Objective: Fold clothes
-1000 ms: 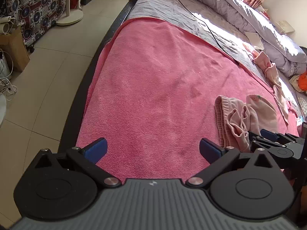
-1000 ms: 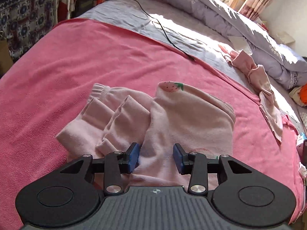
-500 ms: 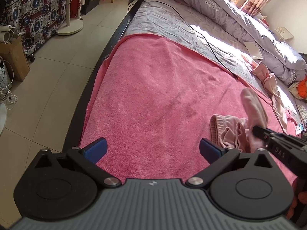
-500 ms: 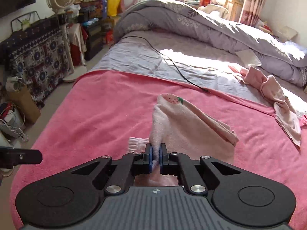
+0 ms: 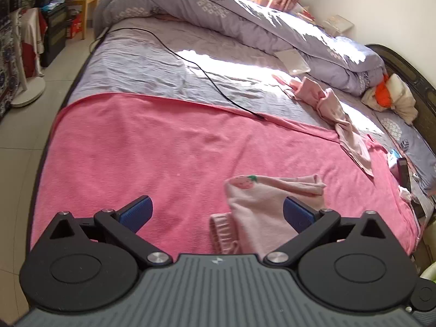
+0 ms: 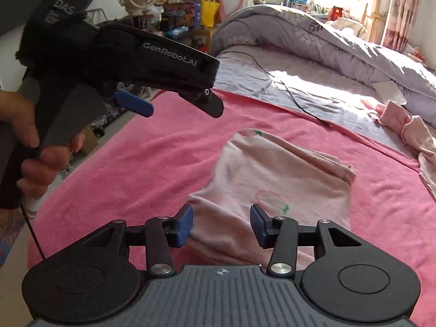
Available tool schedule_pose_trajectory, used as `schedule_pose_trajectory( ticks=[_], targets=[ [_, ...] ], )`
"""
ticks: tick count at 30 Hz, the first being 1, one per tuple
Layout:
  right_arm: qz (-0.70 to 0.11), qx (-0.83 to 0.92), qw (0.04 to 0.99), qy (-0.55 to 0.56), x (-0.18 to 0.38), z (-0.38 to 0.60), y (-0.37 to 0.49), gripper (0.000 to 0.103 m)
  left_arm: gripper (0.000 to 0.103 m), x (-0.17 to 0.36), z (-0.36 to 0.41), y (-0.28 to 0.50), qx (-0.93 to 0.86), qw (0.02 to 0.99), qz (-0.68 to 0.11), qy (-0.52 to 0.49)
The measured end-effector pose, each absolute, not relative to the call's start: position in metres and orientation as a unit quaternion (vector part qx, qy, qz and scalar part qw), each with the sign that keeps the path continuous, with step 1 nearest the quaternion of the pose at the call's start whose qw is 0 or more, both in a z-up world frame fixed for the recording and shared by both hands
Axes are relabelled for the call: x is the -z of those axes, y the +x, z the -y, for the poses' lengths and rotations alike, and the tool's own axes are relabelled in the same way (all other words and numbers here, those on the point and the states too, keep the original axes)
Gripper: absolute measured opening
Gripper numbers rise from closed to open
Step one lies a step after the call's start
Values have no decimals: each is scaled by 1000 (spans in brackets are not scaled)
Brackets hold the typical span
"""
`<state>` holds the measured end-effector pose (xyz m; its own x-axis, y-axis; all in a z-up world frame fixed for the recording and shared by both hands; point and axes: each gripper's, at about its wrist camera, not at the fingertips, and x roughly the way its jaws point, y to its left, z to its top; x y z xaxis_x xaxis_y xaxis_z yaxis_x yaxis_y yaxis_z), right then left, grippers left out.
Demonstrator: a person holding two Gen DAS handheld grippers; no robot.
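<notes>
A pale pink garment [image 6: 272,179] with a strawberry print lies folded over on the pink towel [image 6: 163,163]. My right gripper [image 6: 222,223] hovers over its near edge. Its jaws are opening, the cloth lies below the gap, and neither pad presses on it. My left gripper [image 5: 217,212] stands wide open above the towel [image 5: 163,150] with nothing held. The same garment [image 5: 259,207] lies under its right finger, with a ribbed band [image 5: 223,231] at the near end. In the right wrist view the left gripper [image 6: 174,106] shows from the side at upper left, held by a hand [image 6: 30,141].
A second pink garment [image 5: 335,114] lies crumpled at the towel's far right edge. A black cable [image 5: 207,79] runs across the grey sheet, with a heaped grey duvet [image 5: 272,21] behind it. A dark phone [image 5: 404,171] sits at the right edge. Tiled floor [image 5: 16,150] borders the bed's left side.
Half a second ago my right gripper was shut on the garment's edge and held it up; now its jaws are apart and the garment lies flat. My left gripper has swung right, over the garment.
</notes>
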<state>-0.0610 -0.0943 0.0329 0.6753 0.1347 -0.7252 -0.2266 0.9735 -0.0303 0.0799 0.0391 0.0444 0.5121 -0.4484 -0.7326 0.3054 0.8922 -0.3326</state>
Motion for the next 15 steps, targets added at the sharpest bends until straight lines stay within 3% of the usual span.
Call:
schedule_pose_trajectory(
  ticks=[8, 15],
  targets=[
    [-437, 69, 897, 10, -12, 200, -55, 47, 103, -4, 12, 37, 258, 813, -519, 47],
    [-468, 95, 854, 208, 20, 247, -43, 47, 102, 13, -14, 8, 227, 773, -579, 124]
  ],
)
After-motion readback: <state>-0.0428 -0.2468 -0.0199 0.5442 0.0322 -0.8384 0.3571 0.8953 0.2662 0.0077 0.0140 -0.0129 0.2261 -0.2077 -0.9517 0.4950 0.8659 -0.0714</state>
